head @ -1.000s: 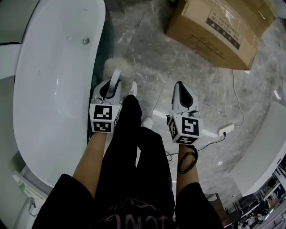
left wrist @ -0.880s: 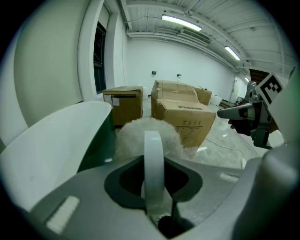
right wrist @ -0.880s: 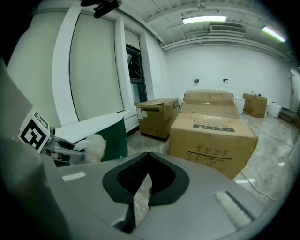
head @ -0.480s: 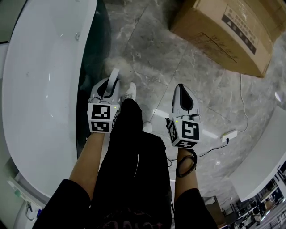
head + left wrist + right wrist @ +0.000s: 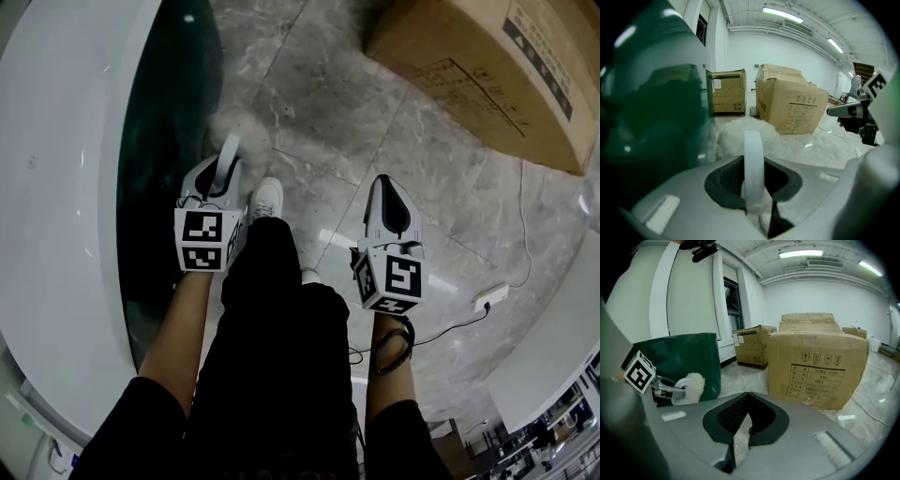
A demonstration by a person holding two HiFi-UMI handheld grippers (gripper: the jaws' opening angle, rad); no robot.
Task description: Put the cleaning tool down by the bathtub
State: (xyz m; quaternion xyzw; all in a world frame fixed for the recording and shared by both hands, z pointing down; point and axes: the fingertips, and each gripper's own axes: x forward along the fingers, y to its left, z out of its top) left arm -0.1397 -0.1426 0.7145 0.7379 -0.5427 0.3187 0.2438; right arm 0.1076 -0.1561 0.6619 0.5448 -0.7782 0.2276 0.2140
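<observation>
The cleaning tool has a white strap-like handle point(image 5: 228, 157) and a fluffy white head point(image 5: 246, 127). My left gripper point(image 5: 225, 167) is shut on that handle, with the head hanging over the floor right beside the bathtub's dark green side point(image 5: 169, 141). In the left gripper view the handle point(image 5: 753, 164) stands upright between the jaws of the left gripper point(image 5: 755, 197), and the fluffy head point(image 5: 740, 133) lies beyond. My right gripper point(image 5: 386, 187) is shut and empty over the marble floor. The right gripper view shows its closed jaws, the right gripper point(image 5: 746, 420), and the tool's fluffy head point(image 5: 695, 385).
The white bathtub rim point(image 5: 66, 187) fills the left. A large cardboard box point(image 5: 497, 66) stands at the top right, with more boxes point(image 5: 727, 91) behind. A cable and power strip point(image 5: 492, 298) lie on the floor at right. The person's white shoe point(image 5: 265, 199) is between the grippers.
The person has stepped forward along the tub, so its rim and the box have slid outward in view. The left gripper, still holding the tool, has shifted slightly left toward the green side.
</observation>
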